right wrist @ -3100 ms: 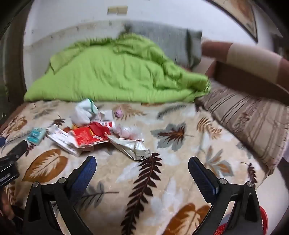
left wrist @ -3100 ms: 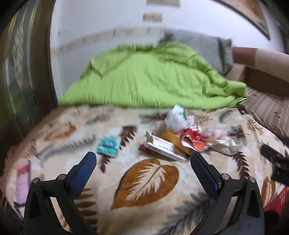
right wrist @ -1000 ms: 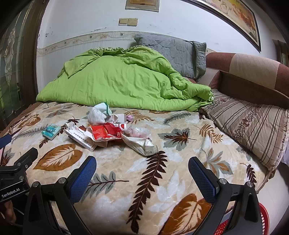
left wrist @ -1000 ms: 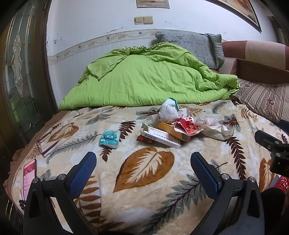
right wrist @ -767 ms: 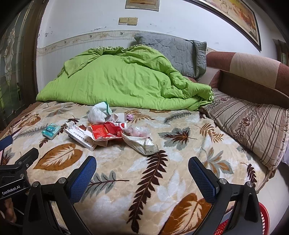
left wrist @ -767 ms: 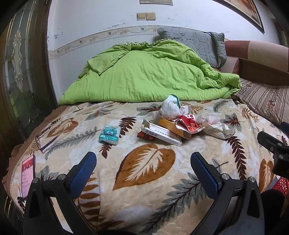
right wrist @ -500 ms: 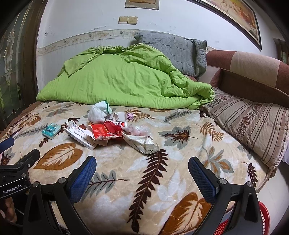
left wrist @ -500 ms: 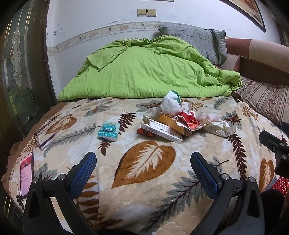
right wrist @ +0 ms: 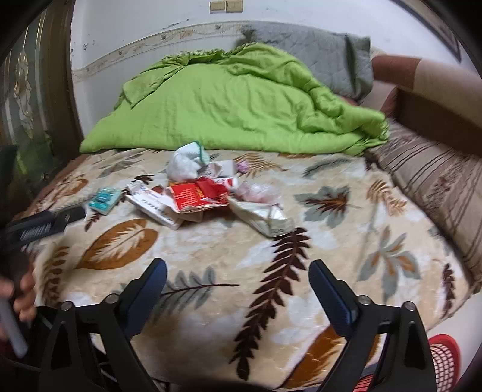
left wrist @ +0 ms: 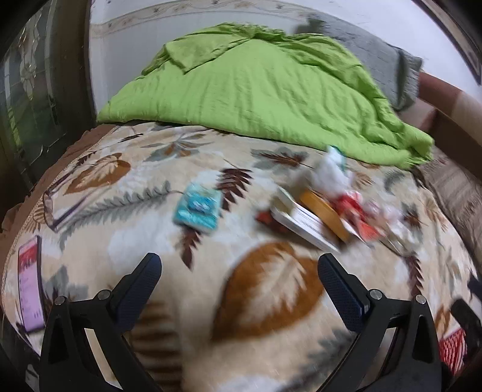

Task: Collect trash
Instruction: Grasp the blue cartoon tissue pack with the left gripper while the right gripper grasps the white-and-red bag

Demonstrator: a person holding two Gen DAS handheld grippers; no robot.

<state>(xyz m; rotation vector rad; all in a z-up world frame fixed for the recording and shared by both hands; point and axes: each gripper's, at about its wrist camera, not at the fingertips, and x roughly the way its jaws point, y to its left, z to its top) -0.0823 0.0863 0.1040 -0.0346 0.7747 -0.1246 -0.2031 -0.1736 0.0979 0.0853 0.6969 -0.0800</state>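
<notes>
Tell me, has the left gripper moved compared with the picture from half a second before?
Yes. In the right wrist view the left gripper now reaches further onto the leaf-pattern blanket, closer to the teal packet than before.

This is a bedroom in a home. A bed (right wrist: 301, 271) fills the room, spread with a leaf-patterned blanket (right wrist: 211, 250), a crumpled green quilt (right wrist: 235, 102) and a grey pillow (right wrist: 316, 51) against a white wall with a patterned border (right wrist: 144, 45) and light switches (right wrist: 226, 6). A striped cushion (right wrist: 436, 181) lies at the right, and a door with decorative glass (left wrist: 27, 90) stands at the left.
</notes>
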